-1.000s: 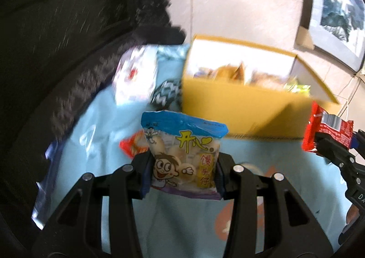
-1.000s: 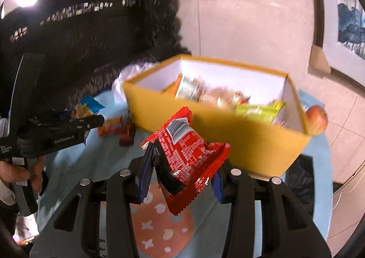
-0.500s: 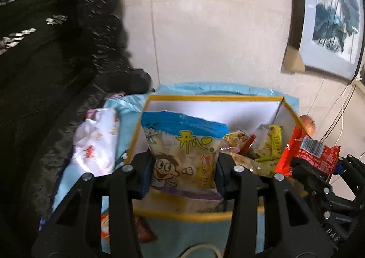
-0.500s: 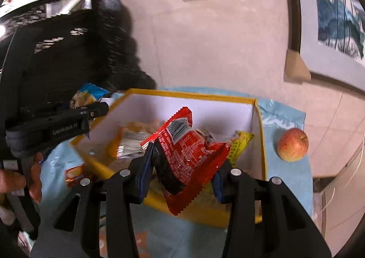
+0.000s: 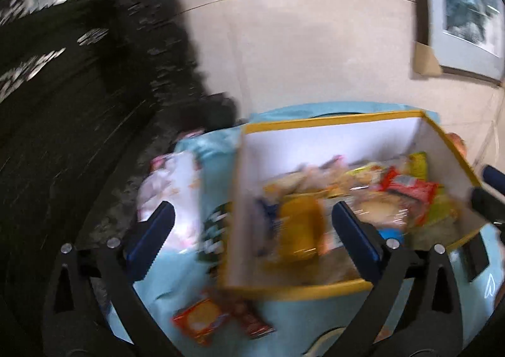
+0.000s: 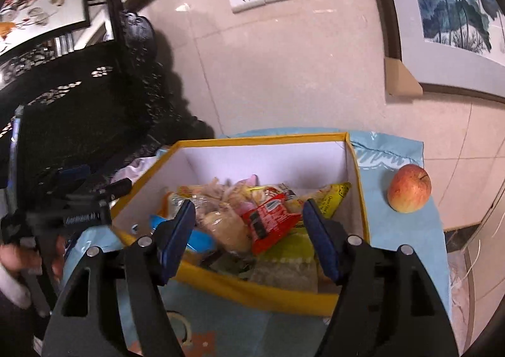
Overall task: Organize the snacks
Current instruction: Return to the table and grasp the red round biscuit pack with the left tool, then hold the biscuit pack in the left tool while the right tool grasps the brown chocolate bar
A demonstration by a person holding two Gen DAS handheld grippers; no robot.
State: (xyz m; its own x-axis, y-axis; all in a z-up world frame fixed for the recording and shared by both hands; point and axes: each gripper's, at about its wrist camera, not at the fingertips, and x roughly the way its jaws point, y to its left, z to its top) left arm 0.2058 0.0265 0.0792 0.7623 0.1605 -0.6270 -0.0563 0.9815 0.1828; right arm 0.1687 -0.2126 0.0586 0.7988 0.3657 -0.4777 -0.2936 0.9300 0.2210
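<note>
Both grippers were held above the near edge of a yellow box (image 6: 252,290) with white inner walls, set on a light blue cloth (image 6: 407,230).

The left gripper (image 5: 251,230) was seen with its jaws spread wide, having just been opening. Nothing was pressed by its blue pads (image 5: 151,240). A yellow snack packet (image 5: 298,227), heavily blurred, was seen in the gap between them, apart from both pads and over the box's near left corner; whether it had landed could not be told. To the left of this gripper, outside the box, a pale pink-and-white packet (image 5: 172,192) was lying on the cloth, and just below the jaws an orange packet (image 5: 199,319) and a darker red one (image 5: 252,322) were seen on the cloth in front of the box.

The right gripper (image 6: 249,230) was likewise released — its jaws had just been opening, less widely. A red snack packet (image 6: 268,221) was seen ahead between the fingers, touched by neither pad, resting on the heap of packets inside the box. A blue-edged packet (image 6: 197,238) lay by the left finger, and a yellow-green packet (image 6: 331,199) was propped against the box's right wall, beyond the right finger.

Well to the right of this gripper, outside the box, a red apple (image 6: 409,188) was sitting on the cloth. To its left, a hand (image 6: 19,257) was seen around the left gripper's handle.
</note>
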